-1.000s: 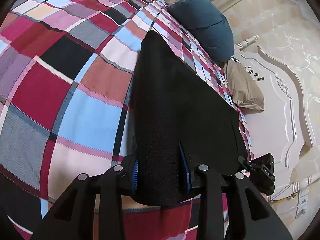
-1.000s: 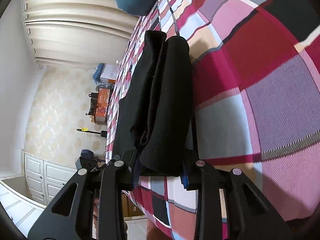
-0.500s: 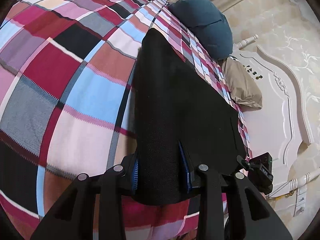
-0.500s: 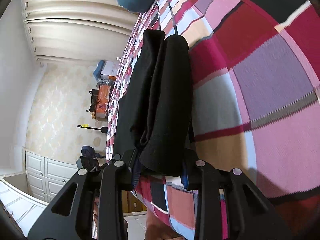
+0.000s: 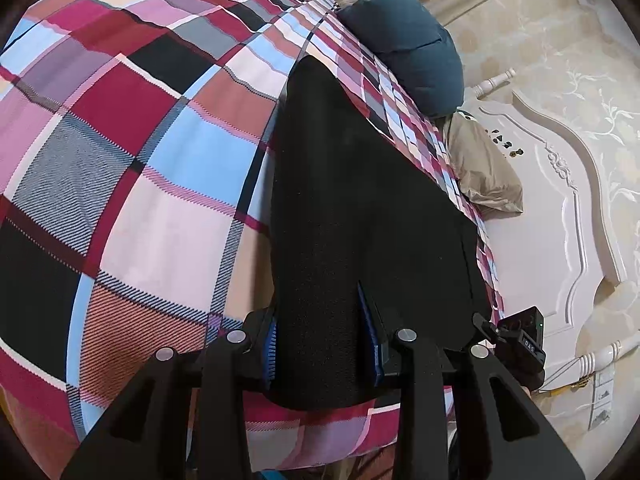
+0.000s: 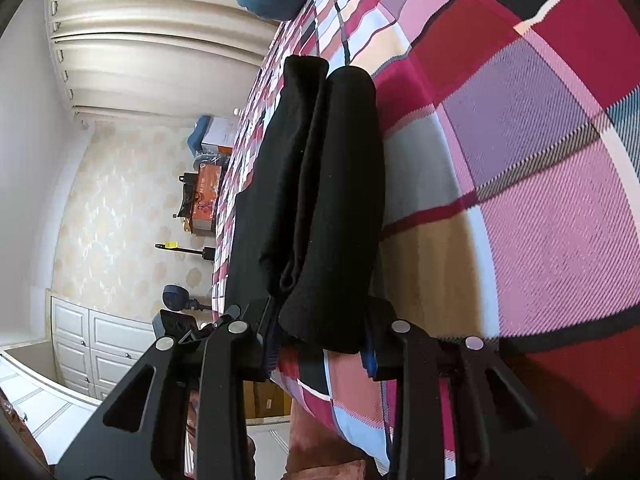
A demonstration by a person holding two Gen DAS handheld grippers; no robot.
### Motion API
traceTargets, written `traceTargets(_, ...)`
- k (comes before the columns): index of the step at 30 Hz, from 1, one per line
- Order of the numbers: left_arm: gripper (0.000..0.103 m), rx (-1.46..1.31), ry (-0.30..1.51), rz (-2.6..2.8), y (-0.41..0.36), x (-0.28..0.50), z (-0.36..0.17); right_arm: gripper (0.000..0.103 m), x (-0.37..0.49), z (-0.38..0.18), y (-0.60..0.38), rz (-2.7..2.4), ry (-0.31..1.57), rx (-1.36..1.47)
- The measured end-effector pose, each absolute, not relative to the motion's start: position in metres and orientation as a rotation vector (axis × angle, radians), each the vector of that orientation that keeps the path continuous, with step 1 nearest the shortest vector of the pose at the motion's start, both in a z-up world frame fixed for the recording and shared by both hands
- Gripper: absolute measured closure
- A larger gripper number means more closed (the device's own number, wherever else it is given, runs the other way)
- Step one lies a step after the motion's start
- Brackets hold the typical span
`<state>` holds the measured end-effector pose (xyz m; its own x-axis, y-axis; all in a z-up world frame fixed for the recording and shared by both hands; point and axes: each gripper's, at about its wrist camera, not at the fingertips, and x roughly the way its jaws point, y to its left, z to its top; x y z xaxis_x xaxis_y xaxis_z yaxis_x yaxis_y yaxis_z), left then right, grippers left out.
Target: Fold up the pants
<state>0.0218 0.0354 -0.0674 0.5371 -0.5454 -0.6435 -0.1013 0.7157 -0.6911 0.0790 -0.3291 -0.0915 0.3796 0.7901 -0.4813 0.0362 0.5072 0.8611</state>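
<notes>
Left wrist view: the left gripper (image 5: 322,354) clamps a fold of the black pants (image 5: 352,208), which stretch toward twelve o'clock over the plaid bedspread (image 5: 132,184); a blue pillow (image 5: 412,48) sits at one o'clock.

Right wrist view: the right gripper (image 6: 320,344) pinches the bunched pants (image 6: 320,184) beside the bedspread (image 6: 520,168) at three o'clock.
</notes>
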Motion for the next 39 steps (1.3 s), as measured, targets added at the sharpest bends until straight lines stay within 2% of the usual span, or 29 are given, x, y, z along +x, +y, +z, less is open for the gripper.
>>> traceTargets(6,0.065,-0.748,0.983,-0.311,0.036,0.021,-0.070,0.072,0.083,-0.097,-0.331,0.596,1.097,0.939)
traceTargets(13,0.046,-0.755,0.925,-0.358,0.052,0.016,-0.072,0.054,0.084,-0.098,-0.337,0.618,1.110,0.934)
traceTargets(17,0.045,-0.745,0.908,-0.376,0.066,0.030,-0.073,0.037,0.094,-0.088,-0.346,0.626,1.093,0.875)
traceTargets(24,0.045,-0.738,0.957,-0.444,0.068,0.078,-0.083,0.032,0.143,-0.090,-0.345,0.656,1.092,0.880)
traceTargets(25,0.045,-0.728,0.959,-0.443,0.066,0.081,-0.082,0.037,0.149,-0.091,-0.343,0.663,1.095,0.879)
traceTargets(26,0.045,-0.716,0.961,-0.442,0.064,0.084,-0.083,0.064,0.153,-0.091,-0.341,0.663,1.101,0.863)
traceTargets(27,0.045,-0.709,0.961,-0.440,0.063,0.086,-0.084,0.074,0.156,-0.092,-0.338,0.651,1.119,0.829)
traceTargets(31,0.051,-0.671,0.956,-0.447,0.060,0.087,-0.085,0.077,0.156,-0.109,-0.348,0.700,1.124,0.904)
traceTargets(33,0.051,-0.642,0.942,-0.455,0.059,0.085,-0.082,0.075,0.153,-0.111,-0.350,0.728,1.100,0.912)
traceTargets(36,0.047,-0.620,0.930,-0.463,0.059,0.090,-0.077,0.064,0.154,-0.108,-0.352,0.766,1.078,0.933)
traceTargets(38,0.043,-0.642,0.935,-0.462,0.060,0.103,-0.077,0.045,0.161,-0.102,-0.352,0.779,1.060,0.933)
traceTargets(39,0.043,-0.660,0.938,-0.463,0.061,0.110,-0.078,0.042,0.164,-0.099,-0.352,0.783,1.052,0.937)
